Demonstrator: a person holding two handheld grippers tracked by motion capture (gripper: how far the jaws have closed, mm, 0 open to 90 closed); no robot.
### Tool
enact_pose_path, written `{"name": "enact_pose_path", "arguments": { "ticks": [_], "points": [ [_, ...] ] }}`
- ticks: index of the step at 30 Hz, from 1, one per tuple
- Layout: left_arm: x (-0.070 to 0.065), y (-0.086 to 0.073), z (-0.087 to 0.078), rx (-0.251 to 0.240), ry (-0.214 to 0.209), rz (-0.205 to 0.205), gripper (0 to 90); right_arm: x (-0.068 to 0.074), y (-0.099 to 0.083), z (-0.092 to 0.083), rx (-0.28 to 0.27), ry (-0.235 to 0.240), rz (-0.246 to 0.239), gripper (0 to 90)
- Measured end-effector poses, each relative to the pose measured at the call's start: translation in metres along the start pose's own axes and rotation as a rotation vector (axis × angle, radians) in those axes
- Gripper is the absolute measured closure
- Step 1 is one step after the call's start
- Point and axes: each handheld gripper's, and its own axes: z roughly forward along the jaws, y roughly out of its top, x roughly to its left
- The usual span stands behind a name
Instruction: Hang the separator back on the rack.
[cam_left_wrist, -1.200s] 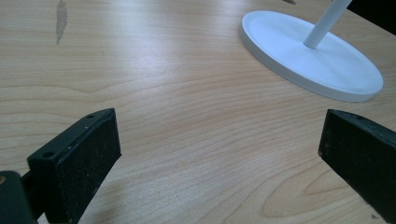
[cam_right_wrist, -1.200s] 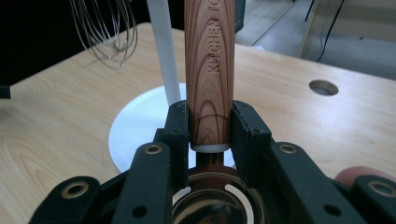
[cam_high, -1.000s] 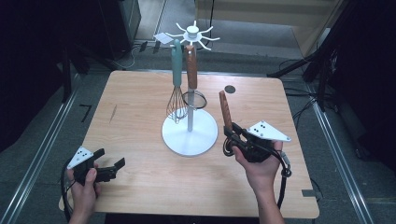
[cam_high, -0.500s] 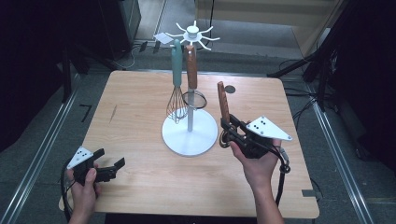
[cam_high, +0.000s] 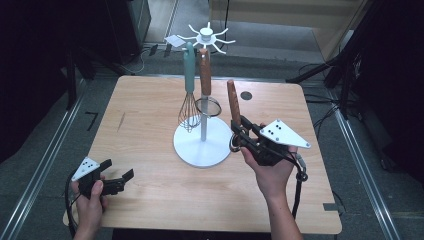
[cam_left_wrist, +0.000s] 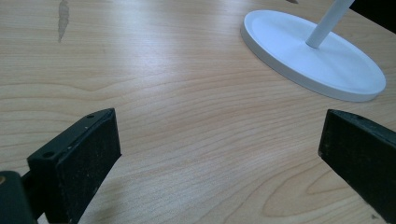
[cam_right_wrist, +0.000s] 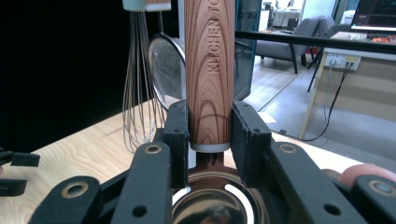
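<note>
Beside rack (cam_high: 202, 147): right gripper (cam_high: 240, 135) clamped on wooden handle (cam_right_wrist: 209, 70) near metal head, gripping low there. Stiff, smooth, probably head-heavy. Left gripper (cam_high: 116, 176) released, idle over table (cam_high: 145, 105).

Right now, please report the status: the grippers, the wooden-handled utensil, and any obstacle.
Right gripper shut on wooden-handled utensil, handle upright. Left gripper open, low over table. White rack, whisk and strainer close beside the utensil.

a red-brown, wood-grained handle (cam_right_wrist: 208, 70), a teal-handled whisk (cam_high: 189, 92), a white stand (cam_high: 202, 145), black gripper pads, all on a pale wood desk (cam_high: 145, 115).
</note>
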Motion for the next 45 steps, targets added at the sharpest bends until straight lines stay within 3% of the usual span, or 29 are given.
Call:
{"name": "enact_pose_path", "arguments": {
  "ticks": [45],
  "points": [
    [0.000, 0.000, 0.000, -0.001, 0.007, 0.003, 0.0, 0.008, 0.033, 0.006, -0.091, 0.033, -0.020, 71.1]
  ]
}}
